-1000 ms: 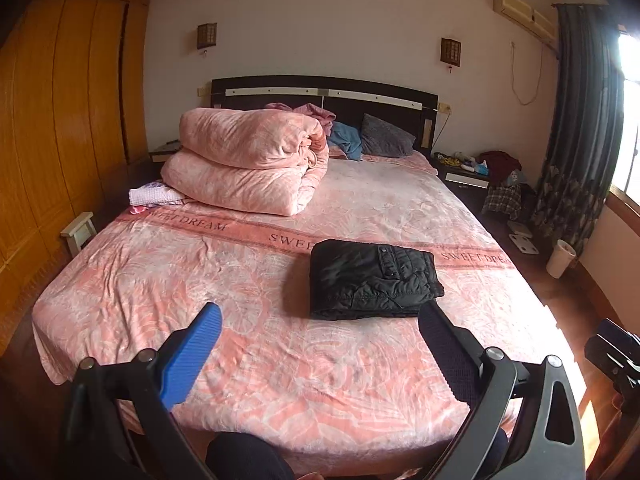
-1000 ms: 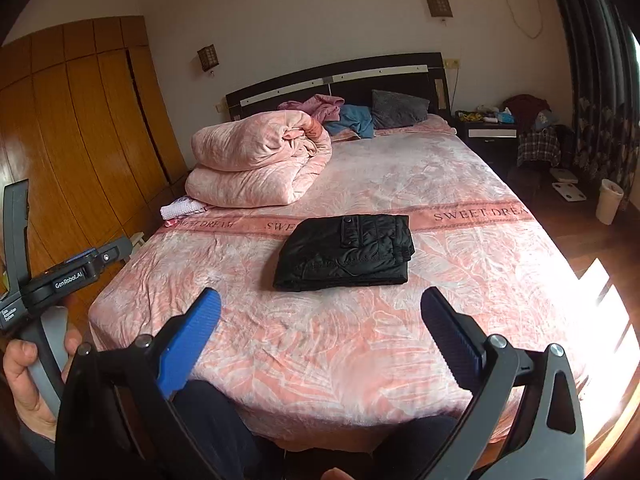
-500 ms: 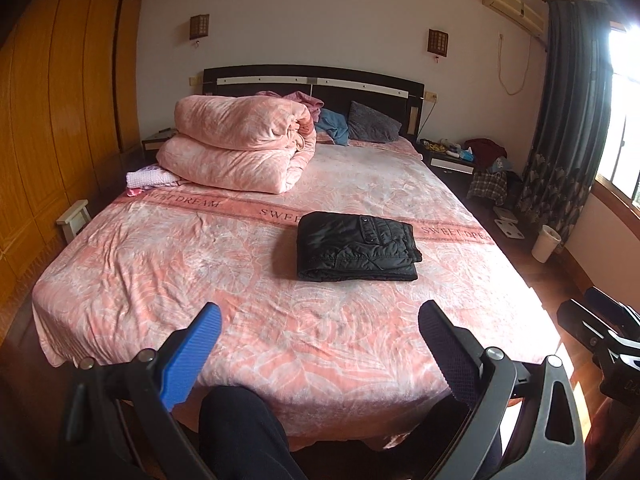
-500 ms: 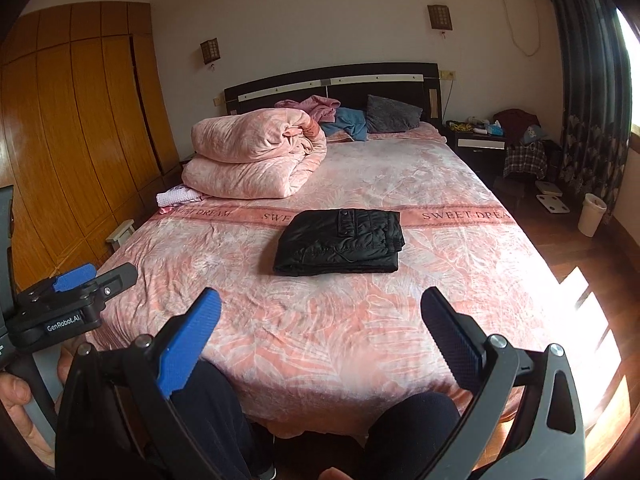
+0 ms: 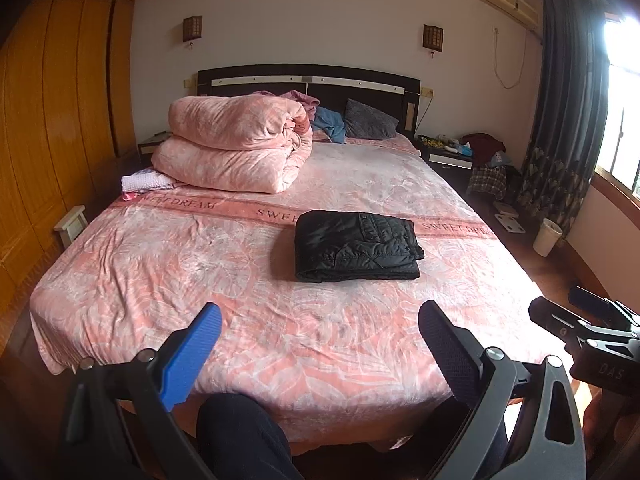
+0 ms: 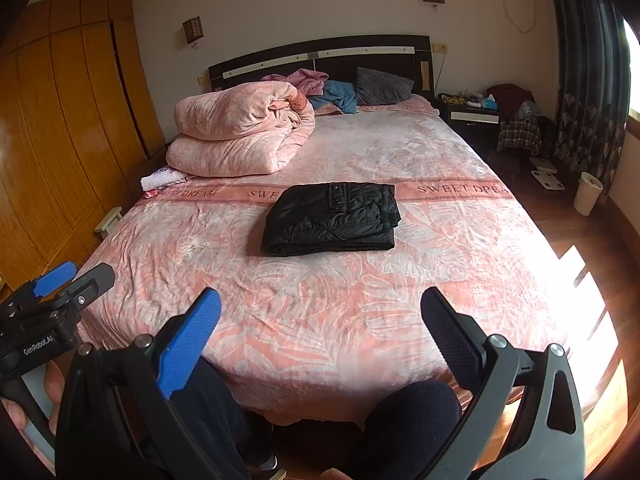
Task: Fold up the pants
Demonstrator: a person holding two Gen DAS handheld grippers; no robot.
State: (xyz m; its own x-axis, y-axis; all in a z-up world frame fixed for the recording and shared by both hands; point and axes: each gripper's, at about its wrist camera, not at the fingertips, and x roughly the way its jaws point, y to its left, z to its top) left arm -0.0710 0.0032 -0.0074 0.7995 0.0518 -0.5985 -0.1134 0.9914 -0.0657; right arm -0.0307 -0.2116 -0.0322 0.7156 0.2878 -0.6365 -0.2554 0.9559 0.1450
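Pants (image 5: pixel 357 246), black and folded into a compact stack, lie mid-bed (image 5: pixel 280 332), well in from the foot edge. Left tool (image 5: pixel 320 344) and right tool (image 6: pixel 320 328) hover spread and empty beyond that edge. Risk: any renewed contact could drag the slippery layers apart.

Home bedroom: bed (image 5: pixel 360 184), quilt (image 5: pixel 236 144), wardrobe (image 5: pixel 52 120), curtain (image 5: pixel 560 100).

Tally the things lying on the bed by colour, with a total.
Black: 1, the folded pants
Pink: 2, the quilt and a garment by the headboard
Blue: 1, a cloth
Grey: 1, a pillow
White: 1, a small cloth
Total: 6
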